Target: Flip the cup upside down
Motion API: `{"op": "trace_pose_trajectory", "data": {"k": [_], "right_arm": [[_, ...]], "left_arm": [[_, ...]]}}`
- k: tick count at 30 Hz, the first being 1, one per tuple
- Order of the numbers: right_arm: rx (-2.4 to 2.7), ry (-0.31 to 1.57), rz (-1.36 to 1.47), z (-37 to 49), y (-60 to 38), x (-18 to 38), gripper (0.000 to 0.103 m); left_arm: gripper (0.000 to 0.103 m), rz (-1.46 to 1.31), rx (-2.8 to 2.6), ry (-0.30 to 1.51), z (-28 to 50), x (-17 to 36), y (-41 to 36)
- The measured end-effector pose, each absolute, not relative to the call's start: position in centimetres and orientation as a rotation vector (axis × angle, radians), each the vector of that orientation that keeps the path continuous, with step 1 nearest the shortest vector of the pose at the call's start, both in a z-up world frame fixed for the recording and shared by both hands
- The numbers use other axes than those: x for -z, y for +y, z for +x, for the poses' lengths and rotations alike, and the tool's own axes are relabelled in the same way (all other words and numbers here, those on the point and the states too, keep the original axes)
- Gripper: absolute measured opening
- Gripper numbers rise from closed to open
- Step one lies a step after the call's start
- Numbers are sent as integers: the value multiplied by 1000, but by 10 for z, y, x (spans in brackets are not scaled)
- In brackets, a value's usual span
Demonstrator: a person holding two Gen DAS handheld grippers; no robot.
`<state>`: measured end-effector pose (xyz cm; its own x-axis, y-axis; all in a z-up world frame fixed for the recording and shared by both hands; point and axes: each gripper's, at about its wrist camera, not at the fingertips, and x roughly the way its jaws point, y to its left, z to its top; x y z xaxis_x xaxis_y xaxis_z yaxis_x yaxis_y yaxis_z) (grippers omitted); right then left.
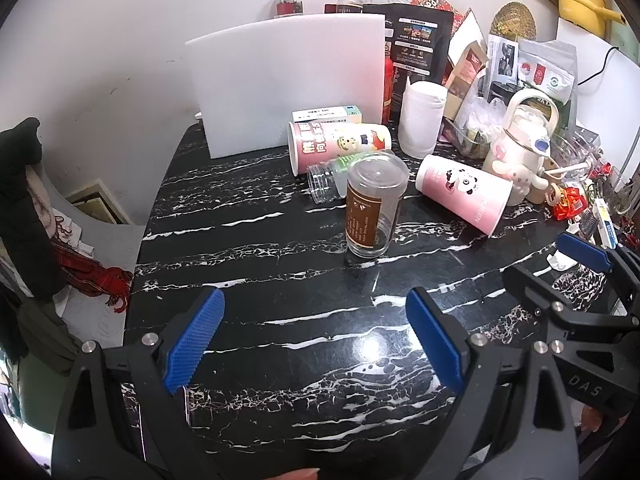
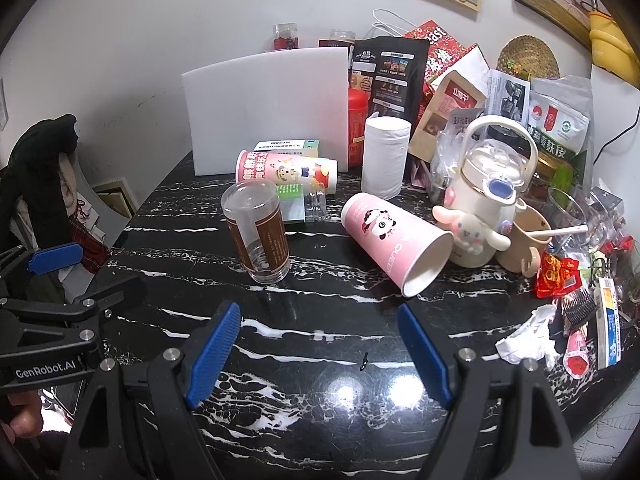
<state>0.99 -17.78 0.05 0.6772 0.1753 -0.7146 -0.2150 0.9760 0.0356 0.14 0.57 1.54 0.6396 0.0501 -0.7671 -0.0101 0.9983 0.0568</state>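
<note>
A clear glass cup with a brown label (image 1: 374,208) stands on the black marble table (image 1: 280,352); it also shows in the right wrist view (image 2: 258,234). Whether its mouth is up or down is hard to tell. A pink panda paper cup (image 1: 464,196) lies on its side to its right, also seen in the right wrist view (image 2: 396,240). My left gripper (image 1: 316,340) is open and empty, well in front of the glass. My right gripper (image 2: 320,354) is open and empty, in front of both cups.
Another pink paper cup (image 2: 286,172) and a clear plastic jar (image 2: 308,206) lie behind the glass. A white foam board (image 2: 264,108), paper roll (image 2: 386,156), white kettle (image 2: 488,196), bags and wrappers crowd the back and right. A chair with clothes (image 1: 36,208) stands left.
</note>
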Motion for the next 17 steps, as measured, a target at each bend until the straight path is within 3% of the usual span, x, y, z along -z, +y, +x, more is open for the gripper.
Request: {"op": "trace_pose_trajectory", "data": {"k": [17], "right_arm": [[-223,813,-61,13,-176,4,82]], "left_arm": [[92,63,-33,884,3,-12,5]]}}
